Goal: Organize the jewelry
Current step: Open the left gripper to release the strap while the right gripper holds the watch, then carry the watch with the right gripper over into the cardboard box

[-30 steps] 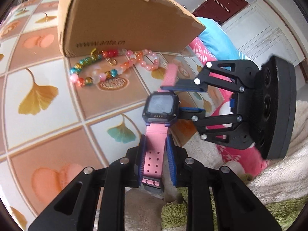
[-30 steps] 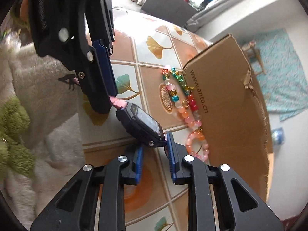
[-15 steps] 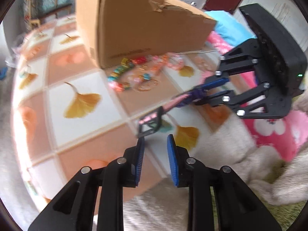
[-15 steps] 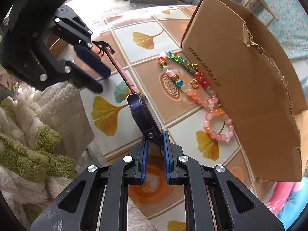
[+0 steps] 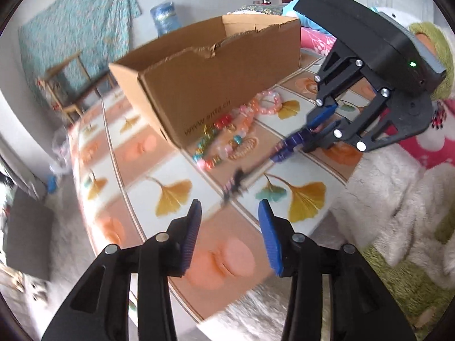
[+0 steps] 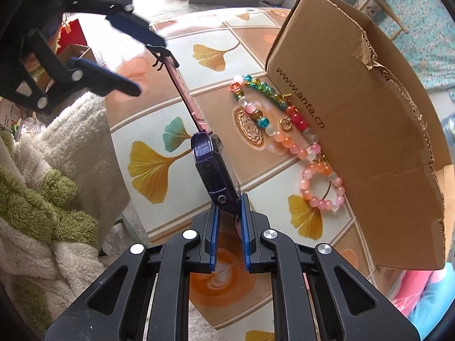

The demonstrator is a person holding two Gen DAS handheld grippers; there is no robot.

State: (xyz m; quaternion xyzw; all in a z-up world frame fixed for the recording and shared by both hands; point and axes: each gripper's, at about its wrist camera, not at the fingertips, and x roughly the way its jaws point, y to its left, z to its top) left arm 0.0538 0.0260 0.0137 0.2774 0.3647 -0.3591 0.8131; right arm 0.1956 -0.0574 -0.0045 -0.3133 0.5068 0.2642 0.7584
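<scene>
Ginkgo-print table (image 6: 176, 176); right gripper (image 6: 229, 227) is pinching the watch (image 6: 214, 176), left gripper (image 5: 229, 236) gaping empty; next, likely carrying it toward the two-o'clock cardboard box (image 6: 369, 130).

Box (image 6: 369, 130): matt corrugated cardboard, torn rim. Beads (image 6: 287, 136): glossy, translucent. Bench (image 6: 216, 42): smooth glossy covering. Blanket (image 6: 57, 147): fluffy fleece.

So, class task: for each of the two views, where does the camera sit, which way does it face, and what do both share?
Left wrist: on the left gripper, open, facing the brown cardboard box; right gripper ahead.
Right wrist: on the right gripper, shut on the pink-strapped watch; left gripper upper left.
Shared: box, watch, colourful bead bracelets.
</scene>
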